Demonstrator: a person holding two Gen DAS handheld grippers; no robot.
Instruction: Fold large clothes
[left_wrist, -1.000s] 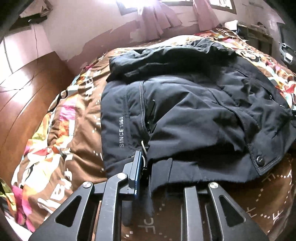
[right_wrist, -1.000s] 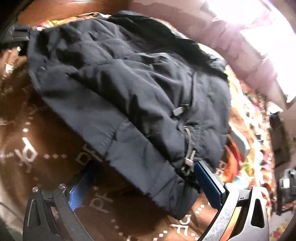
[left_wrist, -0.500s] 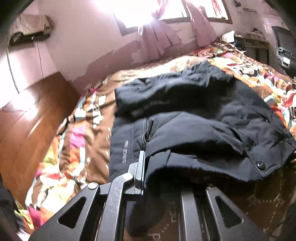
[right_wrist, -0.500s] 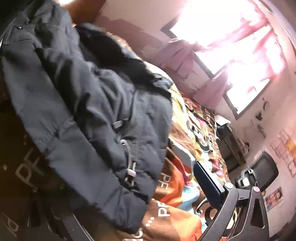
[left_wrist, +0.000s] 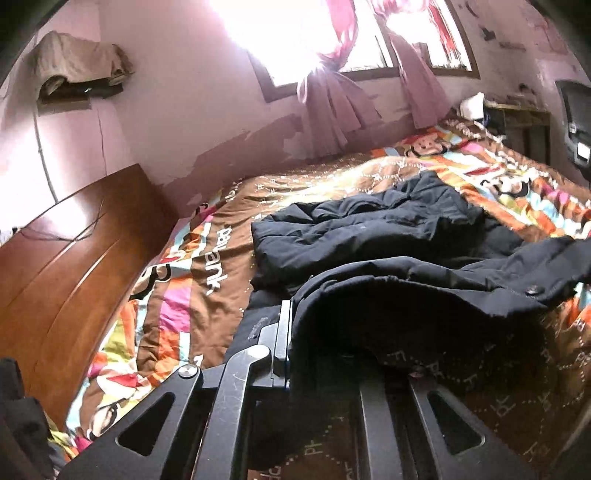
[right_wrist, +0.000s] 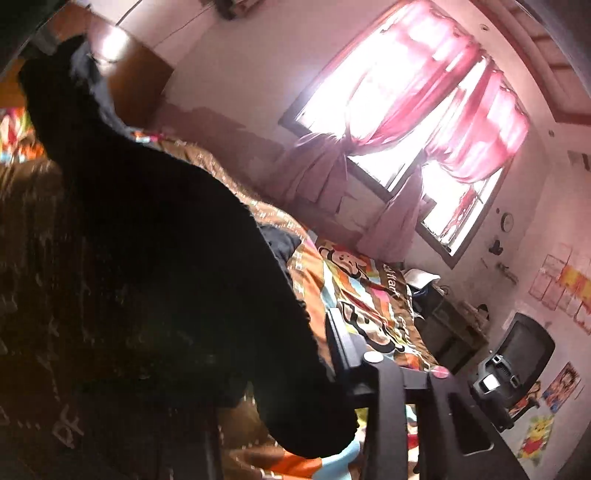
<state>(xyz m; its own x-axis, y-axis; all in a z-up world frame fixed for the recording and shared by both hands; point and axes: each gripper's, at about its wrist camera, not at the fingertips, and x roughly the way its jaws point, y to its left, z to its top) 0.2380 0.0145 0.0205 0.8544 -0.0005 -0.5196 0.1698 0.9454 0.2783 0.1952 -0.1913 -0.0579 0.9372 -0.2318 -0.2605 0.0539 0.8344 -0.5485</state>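
The left gripper (left_wrist: 325, 354) is clamped on the near hem of the dark jacket (left_wrist: 369, 236), holding that edge lifted above the patterned bedspread (left_wrist: 207, 258). The right gripper (right_wrist: 295, 369) grips the hem's other end, raised too. The rest of the jacket lies mid-bed, toward the window (right_wrist: 406, 122) side.

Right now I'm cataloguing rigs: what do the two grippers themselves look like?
Left gripper: black angular frame with triangular cut-outs, silver round bolts, scuffed arms, and a thin blue strip along one grey finger. Right gripper: the same black cut-out frame, pale round bolts, dark flat finger. No cables or sleeves show.
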